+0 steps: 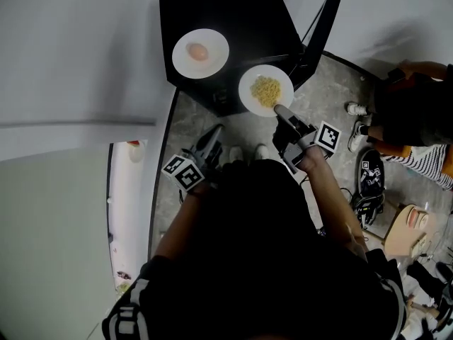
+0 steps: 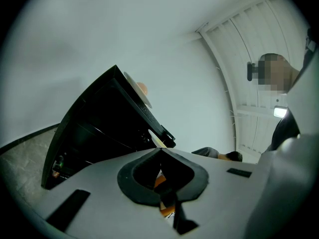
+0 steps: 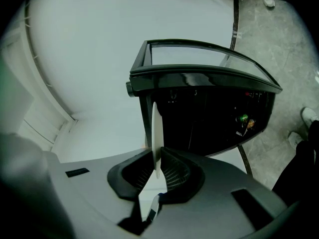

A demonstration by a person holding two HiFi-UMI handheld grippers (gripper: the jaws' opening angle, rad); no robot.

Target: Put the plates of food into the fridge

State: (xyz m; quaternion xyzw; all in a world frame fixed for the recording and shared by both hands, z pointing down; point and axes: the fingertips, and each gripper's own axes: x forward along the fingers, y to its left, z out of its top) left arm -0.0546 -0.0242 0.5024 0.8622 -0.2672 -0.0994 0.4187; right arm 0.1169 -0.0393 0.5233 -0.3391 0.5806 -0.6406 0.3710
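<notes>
A white plate of yellow noodles [image 1: 265, 91] hangs in front of the small black fridge [image 1: 219, 6], and my right gripper [image 1: 281, 110] is shut on its near rim. In the right gripper view the noodle plate [image 3: 156, 131] shows edge-on, pinched between the pads of the right gripper [image 3: 157, 166]. A second white plate with an egg-like food [image 1: 200, 53] rests on top of the fridge. My left gripper [image 1: 214, 134] hovers low to the left of the noodle plate, shut and holding nothing. The left gripper view shows the left gripper [image 2: 159, 152] pointing at the fridge [image 2: 99, 128].
The fridge door [image 1: 317, 34] stands open at the right of the cabinet. A seated person [image 1: 417, 108] and shoes [image 1: 371, 183] are on the stone floor at the right. White walls lie behind and to the left of the fridge.
</notes>
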